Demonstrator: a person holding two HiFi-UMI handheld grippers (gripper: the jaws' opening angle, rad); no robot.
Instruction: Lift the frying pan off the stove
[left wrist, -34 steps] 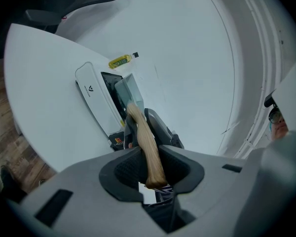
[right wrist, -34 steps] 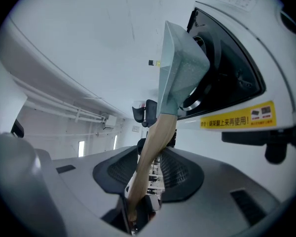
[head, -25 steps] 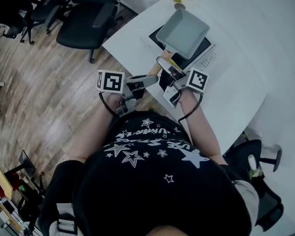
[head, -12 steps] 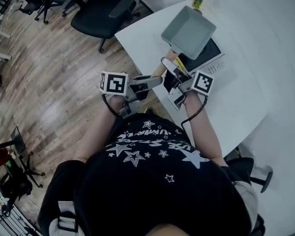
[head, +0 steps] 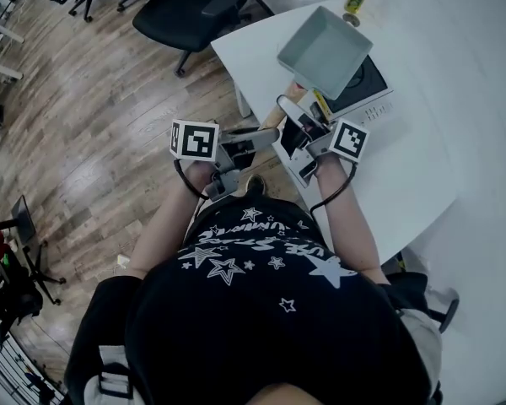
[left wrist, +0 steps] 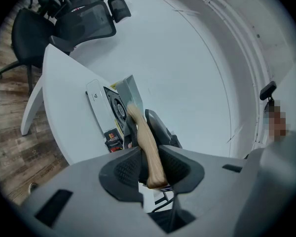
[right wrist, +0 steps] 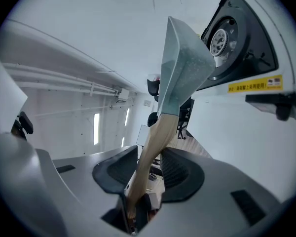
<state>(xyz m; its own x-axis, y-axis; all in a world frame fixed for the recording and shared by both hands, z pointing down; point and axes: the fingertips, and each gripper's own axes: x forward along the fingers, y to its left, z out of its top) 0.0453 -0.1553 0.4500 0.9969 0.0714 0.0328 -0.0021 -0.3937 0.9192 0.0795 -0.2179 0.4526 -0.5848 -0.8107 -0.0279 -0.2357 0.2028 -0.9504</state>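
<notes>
While I hold the wooden handle (left wrist: 147, 144) with both tools, the lift looks under way. My left gripper (left wrist: 150, 168) has its jaws pressed on the end of the handle. My right gripper (right wrist: 148, 174) pinches the same handle closer to the frying pan (head: 325, 51). The grey pan hangs over the black stove (head: 364, 84) on the white table (head: 422, 150), tipped a bit, and I think its bottom is just clear. Next I should raise both hands together and keep the pan flat, so it does not twist.
</notes>
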